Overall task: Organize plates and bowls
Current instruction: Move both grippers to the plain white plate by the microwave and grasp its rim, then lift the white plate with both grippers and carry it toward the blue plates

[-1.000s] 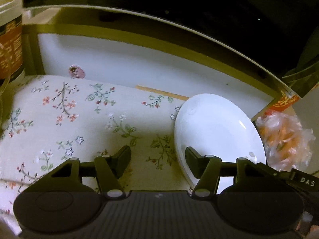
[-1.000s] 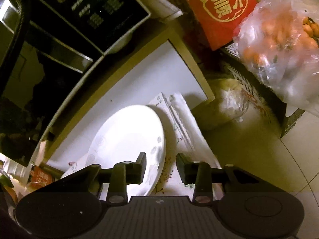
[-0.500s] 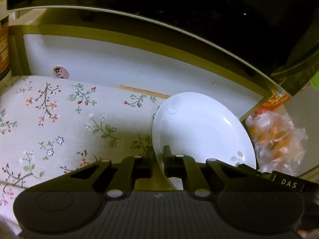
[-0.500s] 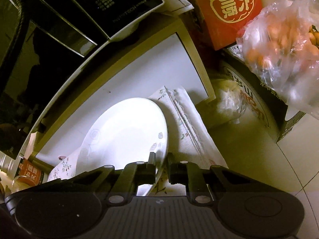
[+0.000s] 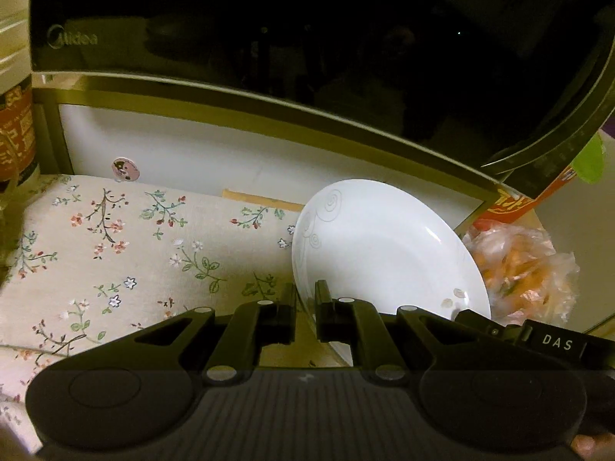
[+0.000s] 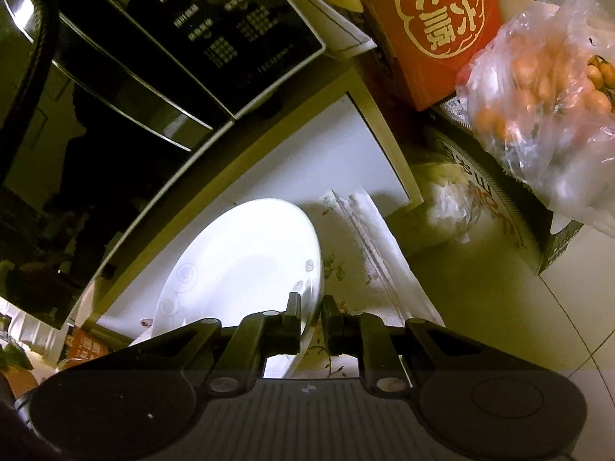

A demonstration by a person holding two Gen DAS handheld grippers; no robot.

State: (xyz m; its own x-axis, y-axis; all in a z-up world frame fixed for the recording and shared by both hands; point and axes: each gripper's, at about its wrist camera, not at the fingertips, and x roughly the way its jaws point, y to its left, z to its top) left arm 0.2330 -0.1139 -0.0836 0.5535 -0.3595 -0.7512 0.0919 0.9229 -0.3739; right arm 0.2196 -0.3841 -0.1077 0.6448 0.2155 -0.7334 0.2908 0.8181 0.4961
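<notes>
Now we hold one white plate (image 5: 384, 253) from two sides. On the left, our left gripper (image 5: 305, 307) has its fingers (image 5: 286, 313) clamped on the plate's near-left rim; on the right, our right gripper (image 6: 310, 317) has its fingers (image 6: 334, 324) clamped on the opposite rim of the same plate (image 6: 246, 261). The plate sits tilted over the right end of a floral cloth (image 5: 115, 253), its far edge close to the white panel (image 5: 200, 153) behind; we cannot tell whether any part of it touches the cloth.

We judge the plate stiff, glazed and slick, fairly light but breakable, so the thin rim is the only sensible hold, and two opposed grips keep it from pivoting. A loose pinch could let it slide out, and a knock against the frame would chip it.

Left to right, the surface carries an orange-labelled tub (image 5: 15, 130) at the far left, then the cloth, then the plate, and past its edge a clear bag of orange fruit (image 5: 519, 269) and a red box (image 6: 434, 27). Above it all hangs a black glossy microwave (image 5: 269, 38), leaving little headroom. The light is dim and yellowish, and pale floor tiles (image 6: 576, 307) show at the right.
</notes>
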